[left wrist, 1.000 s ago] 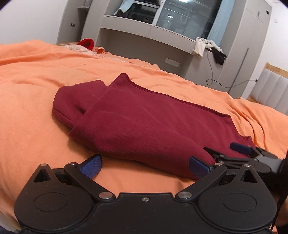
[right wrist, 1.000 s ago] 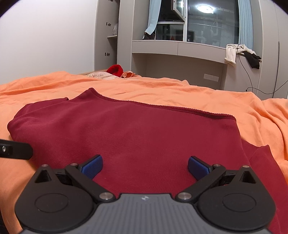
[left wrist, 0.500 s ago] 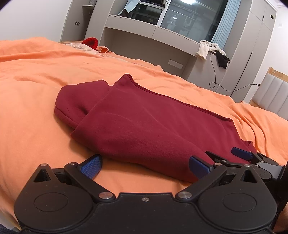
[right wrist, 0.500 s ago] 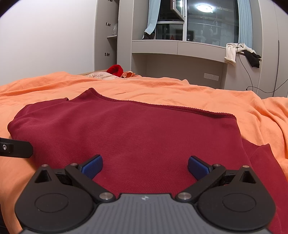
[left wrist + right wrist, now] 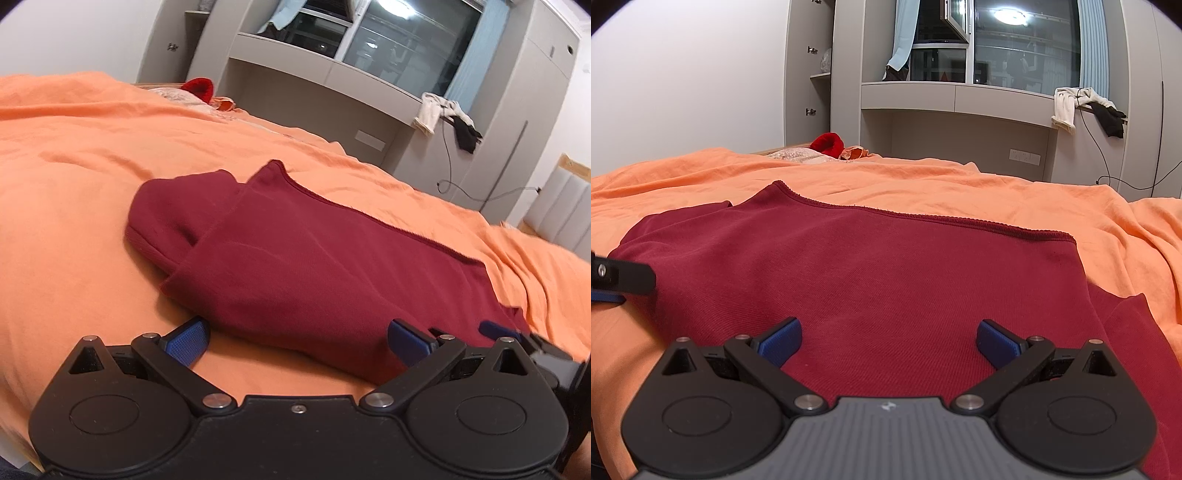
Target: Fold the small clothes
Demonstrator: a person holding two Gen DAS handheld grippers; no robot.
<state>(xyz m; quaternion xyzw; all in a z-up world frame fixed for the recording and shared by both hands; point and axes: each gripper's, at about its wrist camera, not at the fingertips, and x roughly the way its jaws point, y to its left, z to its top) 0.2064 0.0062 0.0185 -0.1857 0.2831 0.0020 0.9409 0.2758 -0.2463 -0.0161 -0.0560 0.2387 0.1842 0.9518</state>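
A dark red knit garment point(image 5: 314, 266) lies partly folded on the orange bedsheet point(image 5: 74, 177), its sleeve end bunched at the left. My left gripper point(image 5: 297, 338) is open and empty, at the garment's near left edge. My right gripper point(image 5: 888, 338) is open and empty, low over the garment point(image 5: 868, 273) near its front edge. The right gripper's fingers point(image 5: 495, 328) show at the right of the left wrist view. One left finger point(image 5: 620, 278) shows at the left edge of the right wrist view.
A red item point(image 5: 827, 142) and patterned cloth lie at the far side of the bed. Grey cabinets and a shelf point(image 5: 956, 96) stand behind, with white and black clothes point(image 5: 1067, 107) hanging. A cable runs down the wall. A padded headboard point(image 5: 561, 206) is at right.
The left gripper has tilted and moved slightly closer to the garment's near edge. The right gripper has hardly moved. Both stay open.
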